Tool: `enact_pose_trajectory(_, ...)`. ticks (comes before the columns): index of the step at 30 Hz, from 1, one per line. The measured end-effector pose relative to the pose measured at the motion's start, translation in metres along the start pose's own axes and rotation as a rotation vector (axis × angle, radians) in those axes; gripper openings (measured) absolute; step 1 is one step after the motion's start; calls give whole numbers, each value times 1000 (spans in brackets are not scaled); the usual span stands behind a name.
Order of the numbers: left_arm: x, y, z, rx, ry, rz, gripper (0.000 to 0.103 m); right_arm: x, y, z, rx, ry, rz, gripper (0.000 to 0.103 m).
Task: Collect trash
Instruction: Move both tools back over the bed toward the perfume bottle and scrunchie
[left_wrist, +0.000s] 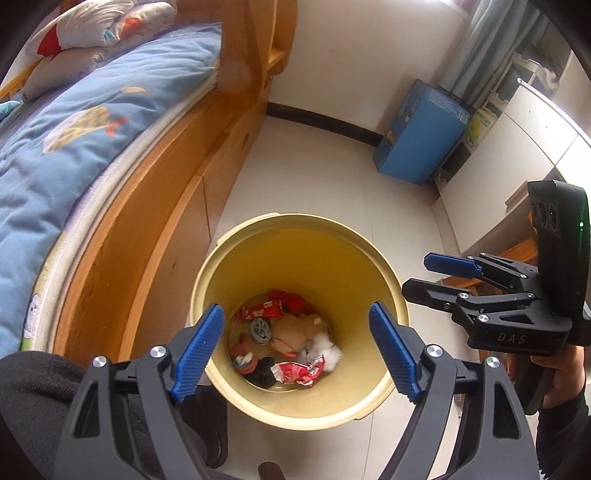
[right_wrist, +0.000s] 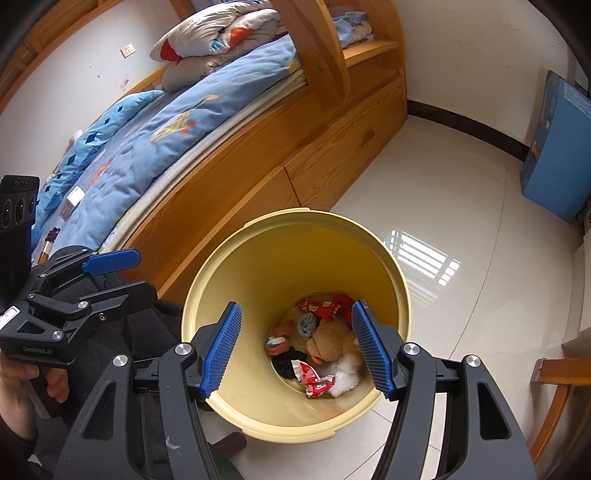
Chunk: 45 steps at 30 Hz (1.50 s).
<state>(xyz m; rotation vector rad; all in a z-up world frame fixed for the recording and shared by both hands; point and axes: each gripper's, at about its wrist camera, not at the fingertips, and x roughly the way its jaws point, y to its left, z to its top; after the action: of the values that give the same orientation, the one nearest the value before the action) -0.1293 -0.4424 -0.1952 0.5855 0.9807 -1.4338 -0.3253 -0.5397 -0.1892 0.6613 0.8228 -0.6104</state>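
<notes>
1. Left wrist view first: the left gripper (left_wrist: 297, 345) hangs over the bin with its blue ribbed pads spread wide and nothing between them; the gap frames the rubbish lying at the bottom.
2. Right wrist view: the right gripper (right_wrist: 297, 350) is parted about halfway, also empty, and also poised above the bin's mouth.
3. Seen through both gaps is the bin (left_wrist: 258, 258), a pale yellow round plastic tub with a thick rolled rim, standing upright on the floor just beside the bed frame.
4. At its bottom lies a heap: a red snack wrapper (left_wrist: 260, 310) at the far side, a second crumpled red-and-white wrapper (left_wrist: 301, 373) nearer, a brown plush toy (left_wrist: 291, 332) in the middle, a grey balled sock (left_wrist: 260, 328) touching it, a white fluffy piece (left_wrist: 328, 350), and small dark and orange bits on the left that I cannot make out.
5. A bare hand (right_wrist: 22, 373) grips the left tool's handle at the edge of the right wrist view.
6. Further out, the wooden bed frame (right_wrist: 258, 177) carries a blue quilt (right_wrist: 166, 140) and a folded blanket.
7. A blue box (left_wrist: 421, 133) leans against the far wall on the glossy pale tiled floor (right_wrist: 461, 206).
</notes>
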Motion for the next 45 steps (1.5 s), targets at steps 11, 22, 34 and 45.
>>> enact_pose_trajectory(11, -64, 31, -9, -42, -151, 128, 90, -8, 48, 14, -107, -55, 92, 62)
enact_pose_trajectory(22, -182, 107, -46, -180, -336, 428, 99, -4, 166, 49, -314, -134, 337, 71)
enact_pose_trajectory(34, -267, 192, -105, -378, -361, 686, 99, 5, 328, 69, -583, -162, 579, 90)
enact_pose_trajectory(45, -282, 250, -152, -497, -346, 753, 99, 34, 407, 71, -611, -82, 646, 94)
